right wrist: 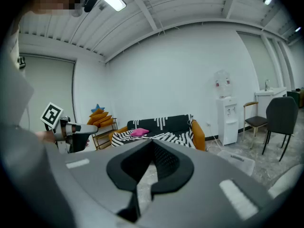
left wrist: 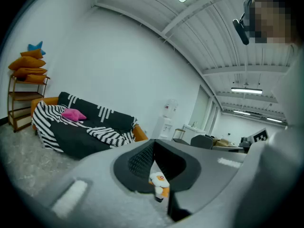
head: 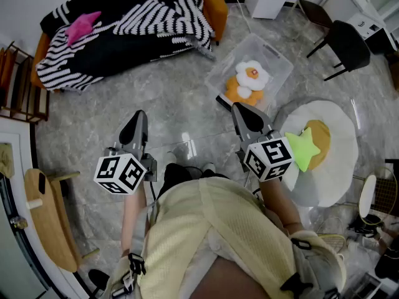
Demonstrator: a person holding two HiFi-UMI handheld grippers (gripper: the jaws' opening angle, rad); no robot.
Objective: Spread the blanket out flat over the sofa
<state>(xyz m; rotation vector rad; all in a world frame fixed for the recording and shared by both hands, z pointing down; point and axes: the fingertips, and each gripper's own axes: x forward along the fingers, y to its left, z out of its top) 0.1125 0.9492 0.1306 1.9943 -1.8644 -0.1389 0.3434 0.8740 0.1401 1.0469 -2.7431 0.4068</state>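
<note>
Left gripper jaws pressed together, empty | right gripper likewise | black-and-white striped blanket rumpled on orange sofa

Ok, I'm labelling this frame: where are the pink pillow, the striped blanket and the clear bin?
pink pillow (head: 81, 27), head view, its middle.
striped blanket (head: 156, 15), head view, striped fold on the seat.
clear bin (head: 275, 58), head view, its right wall.
</note>
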